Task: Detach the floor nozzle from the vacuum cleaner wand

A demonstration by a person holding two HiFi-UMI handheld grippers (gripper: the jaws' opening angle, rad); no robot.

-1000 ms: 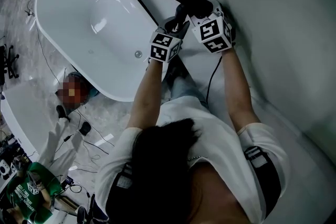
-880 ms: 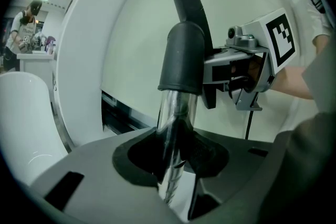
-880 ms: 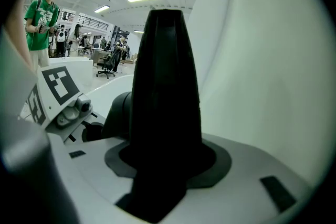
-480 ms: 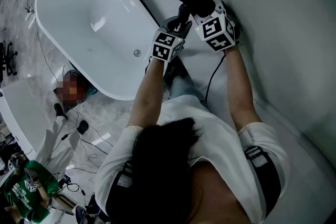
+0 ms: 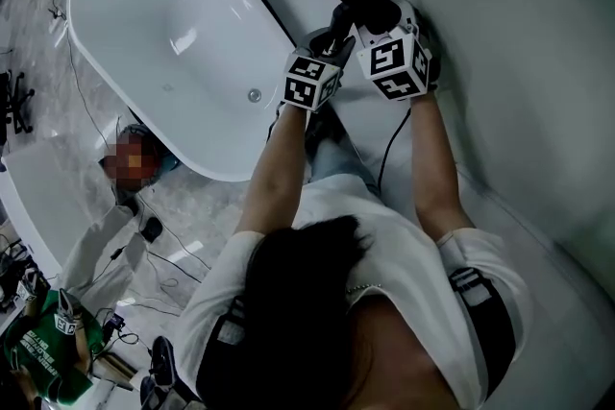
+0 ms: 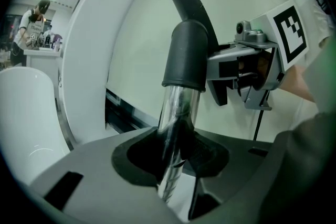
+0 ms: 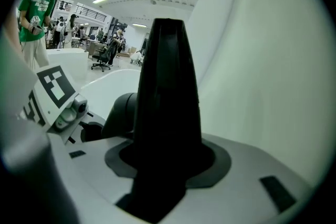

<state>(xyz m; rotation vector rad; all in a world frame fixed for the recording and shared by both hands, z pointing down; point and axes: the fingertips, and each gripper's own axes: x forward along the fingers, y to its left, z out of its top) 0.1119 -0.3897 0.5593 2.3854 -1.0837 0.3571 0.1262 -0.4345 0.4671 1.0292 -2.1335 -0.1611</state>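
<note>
Little has moved in the last second: both grippers stay put. Nearest you, your left gripper (image 6: 176,165) is clamped, about half closed, on the chrome wand (image 6: 176,113) just below the black collar (image 6: 186,55). That tube is slick and may slip through the pads. Beyond it, your right gripper (image 7: 163,165) holds the black nozzle (image 7: 165,86), jaws fairly wide. The joint looks seated, though the collar hides it. Pull crooked and it may bind, and a sudden release could swing the nozzle into the bathtub (image 5: 216,166).
</note>
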